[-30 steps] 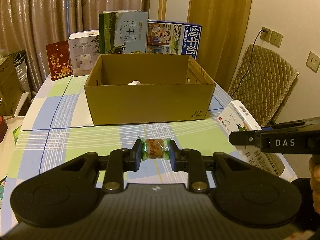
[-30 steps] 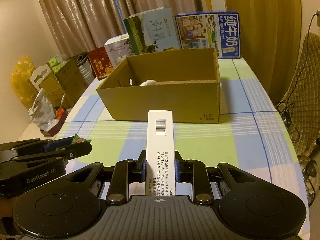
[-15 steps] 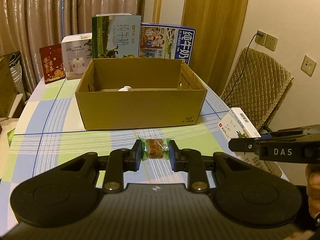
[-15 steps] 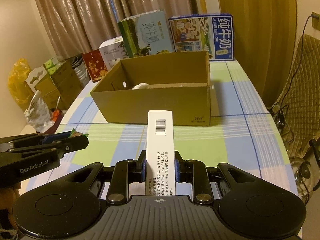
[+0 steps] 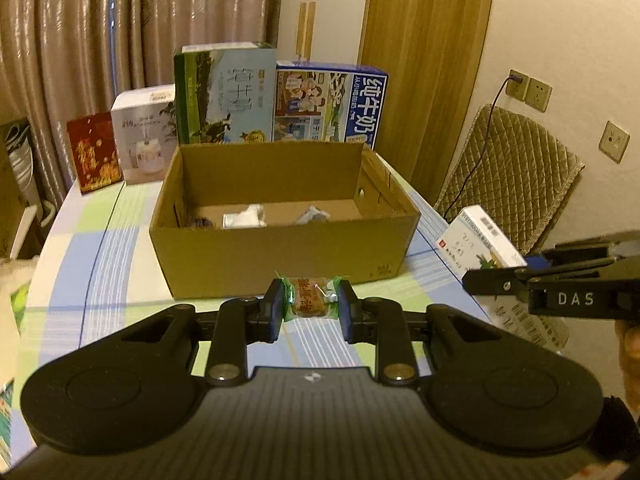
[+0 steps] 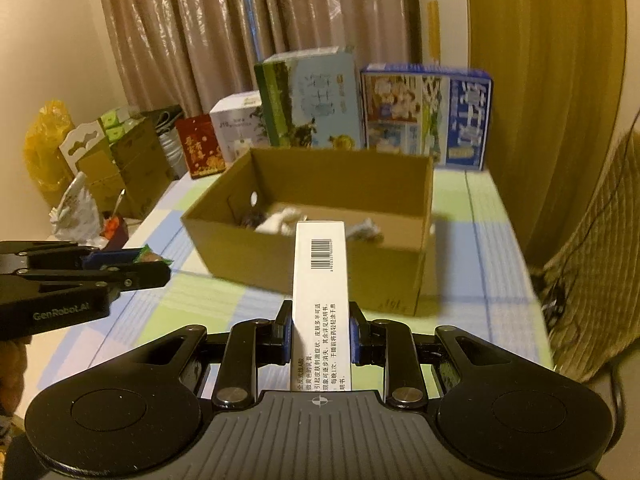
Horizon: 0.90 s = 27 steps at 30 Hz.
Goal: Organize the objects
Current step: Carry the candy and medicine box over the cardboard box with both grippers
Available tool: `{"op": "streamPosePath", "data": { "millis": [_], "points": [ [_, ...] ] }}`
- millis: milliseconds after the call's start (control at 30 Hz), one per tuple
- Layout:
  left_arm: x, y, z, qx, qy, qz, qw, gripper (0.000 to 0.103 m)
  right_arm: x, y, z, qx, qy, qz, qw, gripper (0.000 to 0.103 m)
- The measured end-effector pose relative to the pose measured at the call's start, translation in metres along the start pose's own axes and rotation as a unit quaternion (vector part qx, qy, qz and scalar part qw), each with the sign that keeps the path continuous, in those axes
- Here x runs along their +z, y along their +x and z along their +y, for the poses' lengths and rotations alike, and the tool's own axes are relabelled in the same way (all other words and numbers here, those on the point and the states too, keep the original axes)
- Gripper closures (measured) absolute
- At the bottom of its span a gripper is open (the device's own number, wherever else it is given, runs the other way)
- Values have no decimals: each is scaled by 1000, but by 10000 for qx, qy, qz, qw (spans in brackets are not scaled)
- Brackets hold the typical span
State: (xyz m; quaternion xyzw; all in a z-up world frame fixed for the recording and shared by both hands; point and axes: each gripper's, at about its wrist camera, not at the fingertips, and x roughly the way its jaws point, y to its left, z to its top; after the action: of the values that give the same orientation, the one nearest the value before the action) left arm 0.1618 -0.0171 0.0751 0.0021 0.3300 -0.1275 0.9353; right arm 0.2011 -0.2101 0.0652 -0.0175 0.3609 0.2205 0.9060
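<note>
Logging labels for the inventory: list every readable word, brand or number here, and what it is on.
"DAS": side of the right gripper.
"GenRobot.AI": side of the left gripper.
"纯牛奶": blue milk carton.
"J10": small white box, faint.
White medicine box: barcode and Chinese print, too small to read.
Candy wrapper, red packet, cardboard box stamp: blurred.

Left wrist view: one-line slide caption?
Left gripper holds a wrapped candy before the open cardboard box; right gripper carries a white carton.
</note>
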Motion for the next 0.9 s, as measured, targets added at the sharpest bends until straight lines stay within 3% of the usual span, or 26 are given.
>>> {"op": "streamPosePath", "data": {
  "millis": [267, 500, 667, 900],
  "points": [
    [46, 17, 19, -50, 135, -70, 9999, 80, 74, 9, -17, -90, -308, -225, 9992, 80],
    [112, 34, 39, -4, 289, -211, 9994, 80, 141, 33, -26, -106, -418, -332, 9985, 80],
    [145, 55, 51, 33, 299, -184, 9994, 80, 156, 63, -31, -80, -325, -185, 9993, 80],
    [145, 104, 61, 74, 313, 203, 9993, 80, 155, 111, -46, -89, -142, 233, 9996, 80]
  ]
}}
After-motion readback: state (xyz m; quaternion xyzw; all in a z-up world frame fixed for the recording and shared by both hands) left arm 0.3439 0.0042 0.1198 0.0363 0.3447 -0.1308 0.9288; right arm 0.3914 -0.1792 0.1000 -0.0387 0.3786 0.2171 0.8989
